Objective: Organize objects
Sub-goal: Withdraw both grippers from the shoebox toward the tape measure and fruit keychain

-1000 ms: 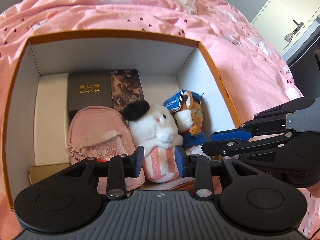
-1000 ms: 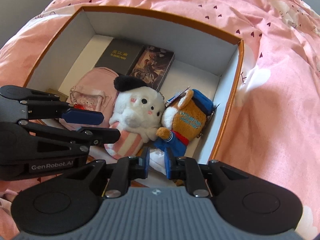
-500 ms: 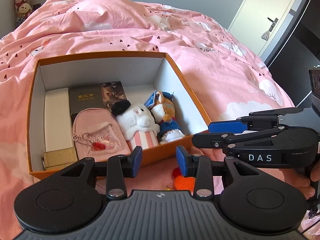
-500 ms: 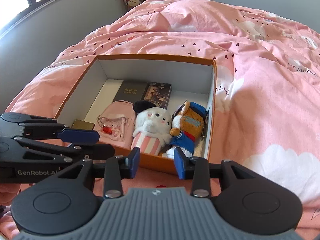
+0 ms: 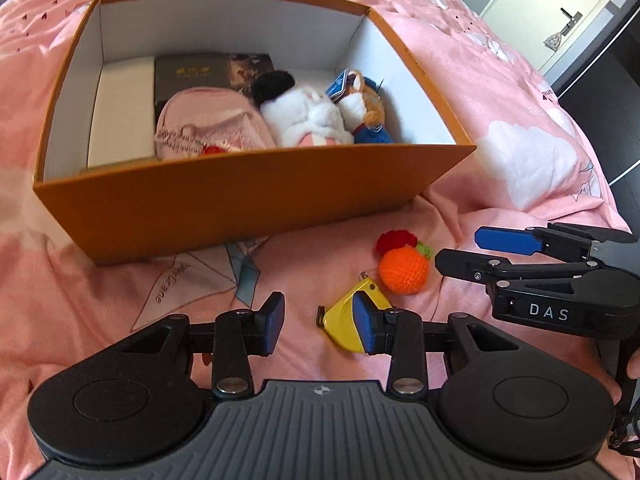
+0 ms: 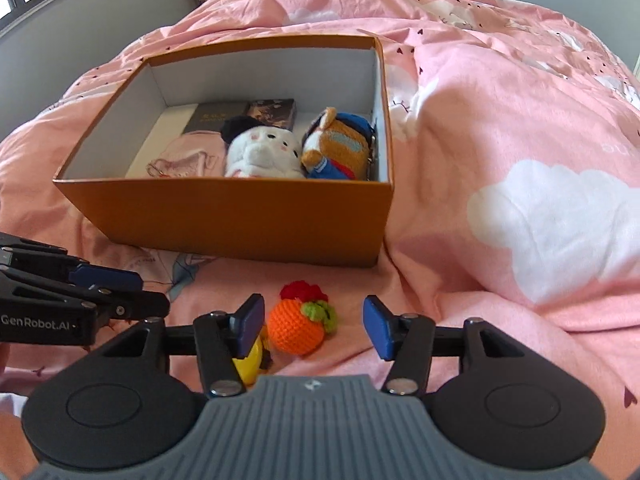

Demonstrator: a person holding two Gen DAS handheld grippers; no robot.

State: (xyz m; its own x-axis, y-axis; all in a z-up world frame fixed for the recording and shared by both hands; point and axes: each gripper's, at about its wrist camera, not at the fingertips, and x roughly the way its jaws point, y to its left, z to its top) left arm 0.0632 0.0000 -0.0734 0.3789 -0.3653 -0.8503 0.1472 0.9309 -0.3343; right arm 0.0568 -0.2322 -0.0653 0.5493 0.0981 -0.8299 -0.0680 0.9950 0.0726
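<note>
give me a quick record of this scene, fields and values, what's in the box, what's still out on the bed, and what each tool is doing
surface: pink bedspread
orange box: white plush, orange plush, pink pouch, books
outside box: crocheted orange, yellow item
left tool: open, nothing gripped
right tool: jaws opening, crocheted orange between them, untouched

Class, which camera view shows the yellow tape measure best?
The left wrist view: the yellow tape measure lies mostly exposed on the bedspread, showing its wedge shape. The right wrist view shows only a yellow sliver behind a tool finger.
</note>
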